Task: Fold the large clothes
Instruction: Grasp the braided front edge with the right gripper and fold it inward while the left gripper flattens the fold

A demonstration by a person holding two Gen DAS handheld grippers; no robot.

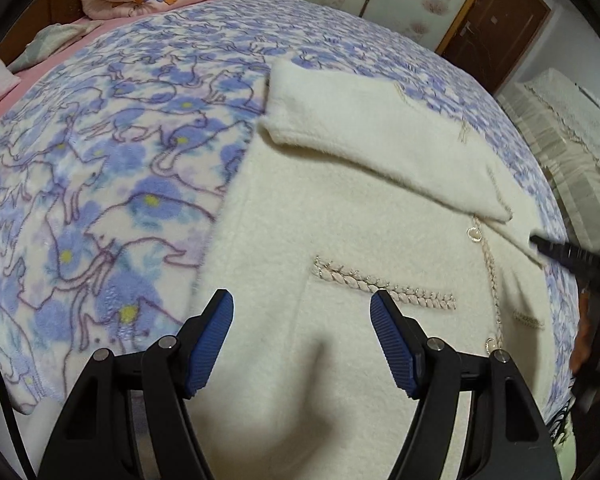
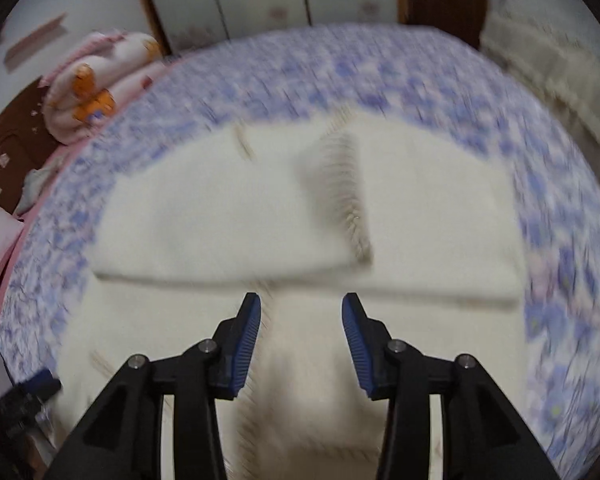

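Here both the left tool (image 1: 302,310) and right tool (image 2: 301,314) gape empty above the cream coat (image 1: 340,216).

A cream, fuzzy coat (image 1: 340,208) lies flat on the blue flowered blanket (image 1: 100,184), its front facing up. One sleeve (image 1: 380,136) is folded across the chest, its cuff end near the coat's edge beside the blanket. Below the sleeve runs a pocket trimmed with braided, pale pink edging (image 1: 384,286). The same braid follows the front opening, where a small round button (image 1: 475,234) sits. In the blurred right wrist view, both sleeves (image 2: 420,216) lie folded over the coat's body.
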